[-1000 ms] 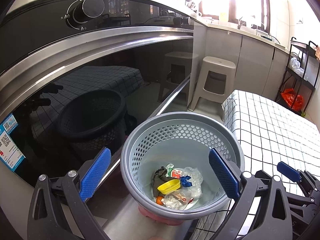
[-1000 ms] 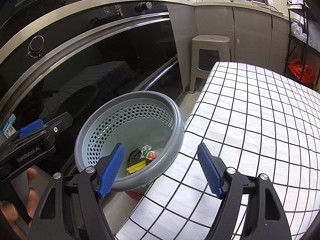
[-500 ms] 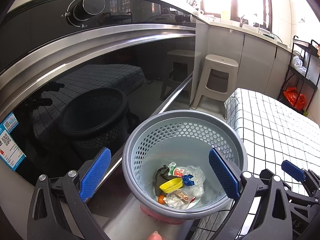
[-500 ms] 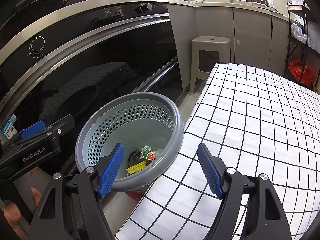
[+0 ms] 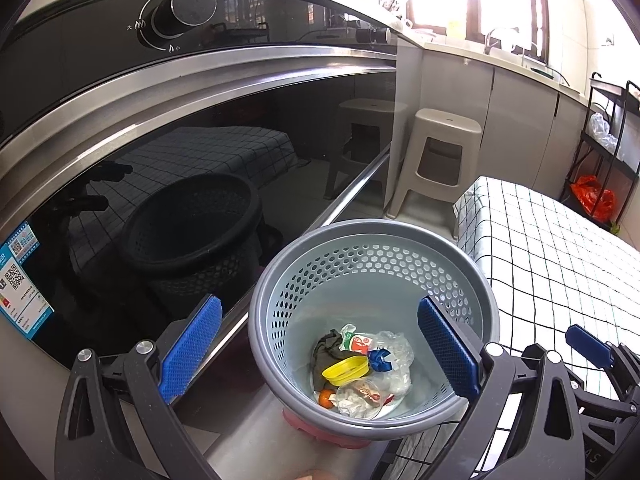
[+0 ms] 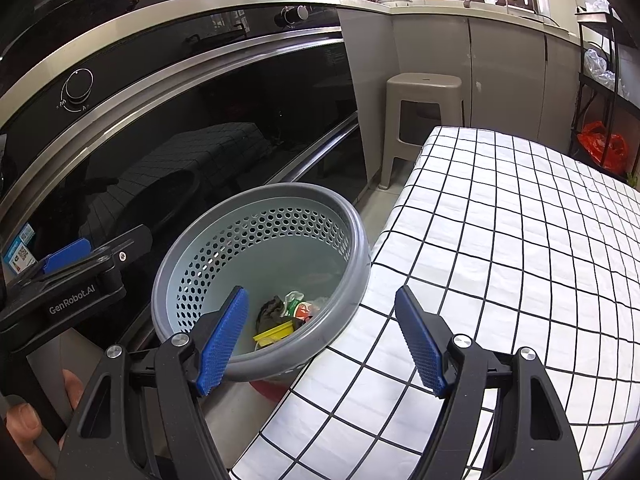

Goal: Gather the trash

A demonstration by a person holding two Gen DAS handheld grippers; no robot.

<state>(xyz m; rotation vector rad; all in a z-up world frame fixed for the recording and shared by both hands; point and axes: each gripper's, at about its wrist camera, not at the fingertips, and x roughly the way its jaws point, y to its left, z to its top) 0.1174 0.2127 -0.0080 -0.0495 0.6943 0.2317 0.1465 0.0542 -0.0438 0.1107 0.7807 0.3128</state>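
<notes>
Kitchen oven front (image 5: 200,160) fills nine o'clock. Grey perforated basket (image 5: 372,236) with trash (image 5: 364,368) stands at six o'clock beside checkered table (image 6: 500,240). Left gripper (image 5: 320,356) and right gripper (image 6: 320,340) hover with jaws apart, empty.

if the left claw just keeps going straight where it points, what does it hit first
Most likely the grey bin: the open left claw points down into its mouth, so it would probably meet the trash at the bottom, though depth is hard to judge.
</notes>
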